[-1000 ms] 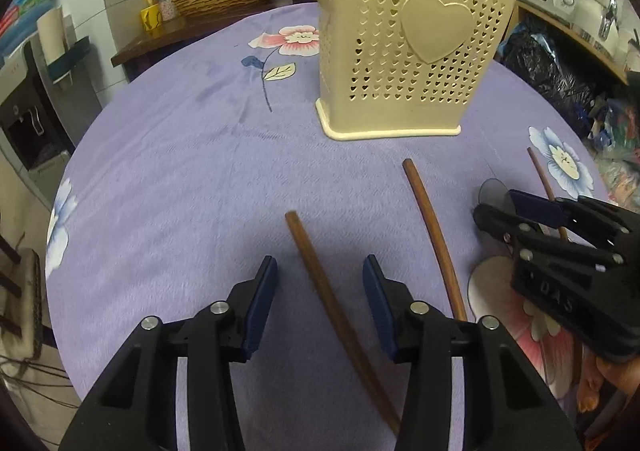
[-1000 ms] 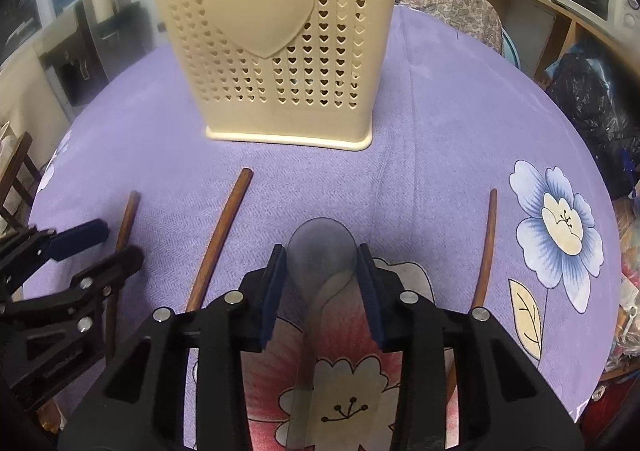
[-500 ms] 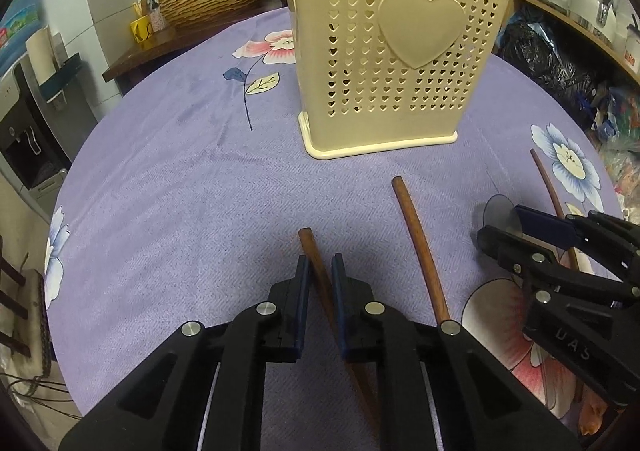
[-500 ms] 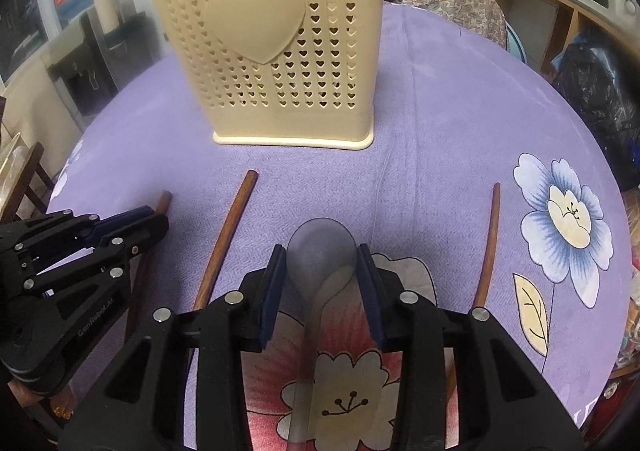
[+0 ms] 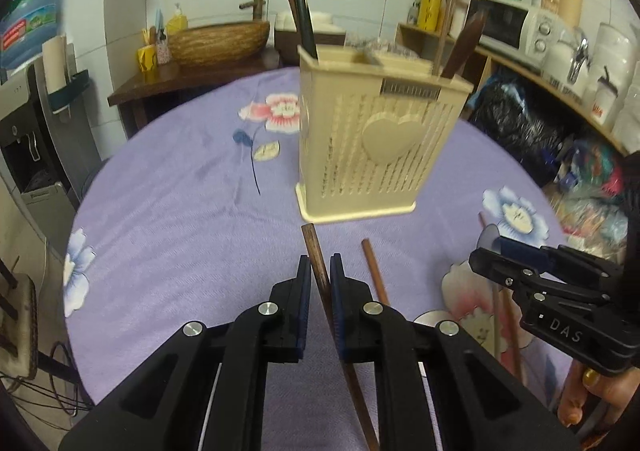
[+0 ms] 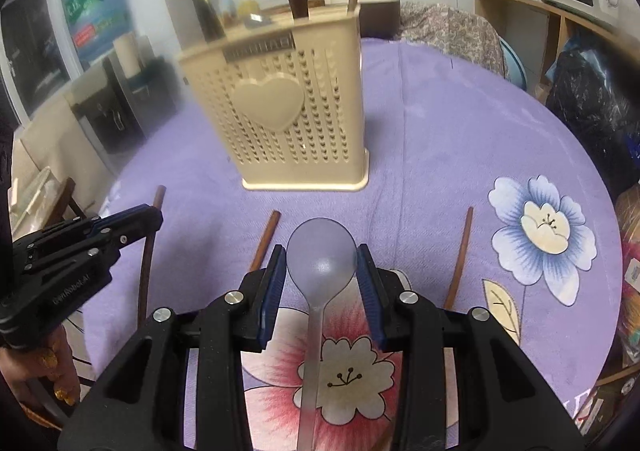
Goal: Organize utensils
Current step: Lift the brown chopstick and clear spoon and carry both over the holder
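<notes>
Two grippers in play over a round table with a purple floral tablecloth (image 5: pixel 172 187). Left gripper (image 5: pixel 320 275): jaws closed tight on a brown chopstick (image 5: pixel 316 259), tip jutting forward past the pads toward the holder, rest of the stick running back under the gripper body. Right gripper (image 6: pixel 322 271): jaws partway open, pads pressed against both sides of the bowl of a translucent grey plastic spoon (image 6: pixel 322 251); spoon handle trails back between the arms, over the red flower print. Cream perforated utensil holder (image 6: pixel 280 119) with a raised heart on its face stands upright on the cloth ahead of both grippers, image slightly blurred. Dark utensil handles and thin sticks stand in it. Second chopstick (image 5: pixel 374 271) lies on the cloth just right of the left gripper. Third chopstick (image 6: pixel 460 255) lies to the right of the spoon, near the blue flower print. Fingers (image 5: pixel 580 399) with gold-painted nails visible under the right gripper's handle.
</notes>
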{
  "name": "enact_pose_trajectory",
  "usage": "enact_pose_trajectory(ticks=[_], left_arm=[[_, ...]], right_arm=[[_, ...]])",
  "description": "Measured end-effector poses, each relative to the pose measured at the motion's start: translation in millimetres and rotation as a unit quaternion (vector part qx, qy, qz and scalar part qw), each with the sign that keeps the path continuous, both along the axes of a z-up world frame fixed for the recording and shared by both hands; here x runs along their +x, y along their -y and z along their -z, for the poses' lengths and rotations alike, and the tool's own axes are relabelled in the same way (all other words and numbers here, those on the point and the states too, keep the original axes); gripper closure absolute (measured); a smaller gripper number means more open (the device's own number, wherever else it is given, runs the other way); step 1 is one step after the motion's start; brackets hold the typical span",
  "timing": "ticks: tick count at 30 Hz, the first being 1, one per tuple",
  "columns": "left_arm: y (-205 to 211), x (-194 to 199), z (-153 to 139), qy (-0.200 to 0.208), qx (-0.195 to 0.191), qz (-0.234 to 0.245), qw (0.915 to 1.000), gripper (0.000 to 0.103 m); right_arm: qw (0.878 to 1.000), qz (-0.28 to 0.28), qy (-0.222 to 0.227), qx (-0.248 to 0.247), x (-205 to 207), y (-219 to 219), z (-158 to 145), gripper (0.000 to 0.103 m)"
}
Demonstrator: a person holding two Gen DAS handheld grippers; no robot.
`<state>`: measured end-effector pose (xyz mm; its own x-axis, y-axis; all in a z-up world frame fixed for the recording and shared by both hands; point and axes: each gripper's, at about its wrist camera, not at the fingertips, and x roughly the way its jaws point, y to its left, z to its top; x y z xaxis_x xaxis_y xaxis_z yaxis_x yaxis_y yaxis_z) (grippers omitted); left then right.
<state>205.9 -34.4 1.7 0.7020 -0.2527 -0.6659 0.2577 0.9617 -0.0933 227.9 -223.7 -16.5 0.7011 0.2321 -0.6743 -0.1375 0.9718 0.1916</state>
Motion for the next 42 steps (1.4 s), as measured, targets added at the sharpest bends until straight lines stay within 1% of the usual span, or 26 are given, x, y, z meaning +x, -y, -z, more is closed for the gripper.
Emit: enact_pose_trajectory(ticks=[5,8,12,15,17,20,22,23,24,25,28,31,33,34,37,38,39,40,42], left_arm=[[-13.2,-19.8,-41.0,0.055,-0.032,0.003,0.9980,0.094],[-18.0,-27.9,-61.2,0.087,-0.041,0.001,0.9954,0.095],[-21.9,-33.3,-84.0,0.120,-0.051,-0.002,0.9914,0.096],[-20.4,-31.7,-88.9,0.125,-0.047,0.002,0.9911,0.096],[-19.5,-29.4,-86.8,0.120,-0.040,-0.001,0.9919,0.096],[-17.9,-17.8,-68.5,0.082,-0.020,-0.007,0.9964,0.096],[-16.2,-8.4,-47.5,0.050,-0.008,-0.019,0.9985,0.086],[-15.9,-4.3,-35.8,0.035,-0.004,-0.024,0.9991,0.072],[-15.5,-0.5,-24.0,0.021,-0.001,-0.030,0.9993,0.066],[-12.1,5.3,-6.1,-0.001,0.007,-0.035,0.9994,0.065],[-4.4,18.4,29.1,-0.045,0.023,-0.037,0.9981,0.065],[3.4,30.6,55.6,-0.075,0.040,-0.043,0.9955,0.066],[6.1,38.2,67.1,-0.088,0.044,-0.052,0.9938,0.071],[7.7,41.2,69.9,-0.093,0.047,-0.053,0.9931,0.073],[13.7,45.3,70.6,-0.081,0.066,-0.059,0.9928,0.079],[14.8,47.0,70.6,-0.081,0.067,-0.060,0.9927,0.083],[16.0,49.3,70.3,-0.081,0.068,-0.060,0.9926,0.089],[17.2,51.8,69.8,-0.079,0.071,-0.062,0.9924,0.093],[18.7,55.2,68.9,-0.080,0.068,-0.060,0.9926,0.093]], right_arm=[[0.999,-0.016,0.036,0.020,-19.6,9.7,-33.3,0.066],[0.998,-0.023,0.053,0.021,-29.1,12.0,-49.8,0.066],[0.997,-0.032,0.065,0.027,-34.3,13.7,-62.9,0.067],[0.997,-0.033,0.069,0.024,-34.1,12.5,-67.4,0.067],[0.997,-0.031,0.068,0.023,-33.1,12.4,-67.3,0.067],[0.997,-0.025,0.067,0.017,-33.6,11.5,-64.6,0.067],[0.997,-0.025,0.067,0.015,-34.1,10.8,-62.5,0.067],[0.997,-0.025,0.065,0.017,-34.5,10.7,-61.3,0.067],[0.998,-0.024,0.064,0.017,-34.8,10.7,-60.4,0.067],[0.998,-0.023,0.064,0.015,-35.7,10.4,-60.0,0.067],[0.997,-0.022,0.068,0.010,-39.0,8.9,-60.3,0.067],[0.997,-0.021,0.072,0.009,-42.9,9.0,-61.9,0.067],[0.997,-0.020,0.076,0.004,-45.4,8.7,-62.8,0.067],[0.997,-0.019,0.078,0.002,-46.5,8.1,-63.2,0.067],[0.996,-0.020,0.082,0.005,-49.2,8.1,-64.7,0.067],[0.996,-0.020,0.083,0.004,-49.8,7.9,-65.1,0.067],[0.996,-0.019,0.084,0.003,-50.0,7.2,-65.2,0.067],[0.996,-0.019,0.085,0.003,-50.2,7.3,-65.1,0.067],[0.996,-0.018,0.085,0.005,-50.1,7.6,-64.8,0.067]])
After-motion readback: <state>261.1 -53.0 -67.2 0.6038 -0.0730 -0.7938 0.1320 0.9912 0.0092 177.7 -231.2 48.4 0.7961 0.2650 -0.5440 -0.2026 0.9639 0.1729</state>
